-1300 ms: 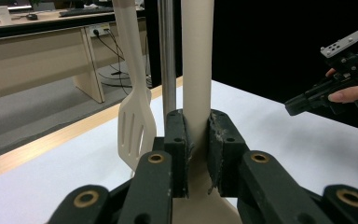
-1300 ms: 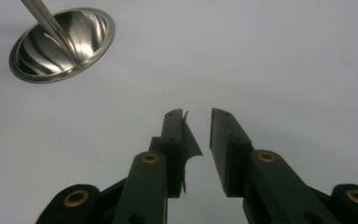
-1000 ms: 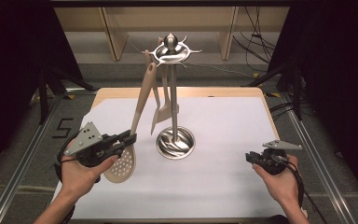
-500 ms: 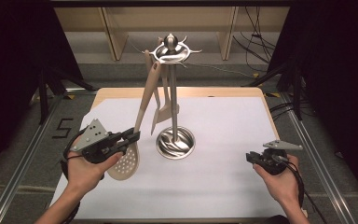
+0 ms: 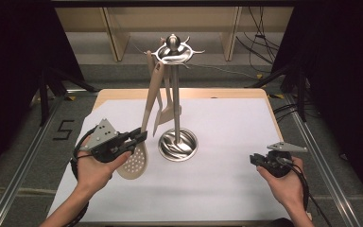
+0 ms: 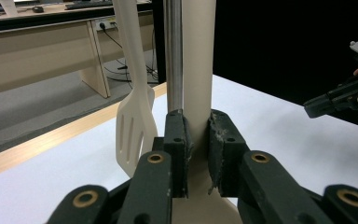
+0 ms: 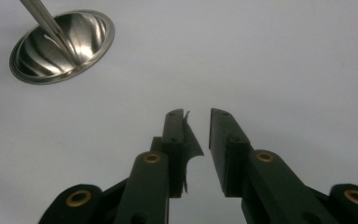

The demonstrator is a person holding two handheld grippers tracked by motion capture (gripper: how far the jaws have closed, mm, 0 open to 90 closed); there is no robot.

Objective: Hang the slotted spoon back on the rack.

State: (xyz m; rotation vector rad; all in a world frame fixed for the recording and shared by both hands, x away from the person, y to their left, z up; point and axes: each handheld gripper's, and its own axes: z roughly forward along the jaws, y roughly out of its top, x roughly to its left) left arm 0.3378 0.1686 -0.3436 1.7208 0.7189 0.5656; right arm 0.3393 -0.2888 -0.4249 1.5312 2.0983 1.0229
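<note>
The left gripper (image 6: 197, 135) clamps the smooth cream handle of a slotted spoon (image 5: 139, 142), whose round perforated bowl hangs low near the left edge of the white tabletop (image 5: 227, 189). Just beside it stands a polished steel utensil stand (image 5: 176, 109) with a fluted round base, a cream slotted turner (image 6: 135, 116) hanging from it. Near the right edge, the right gripper (image 7: 197, 126) rests with jaws slightly parted, holding nothing.

Wooden desks (image 6: 42, 51) behind, grey floor (image 5: 23, 142)
</note>
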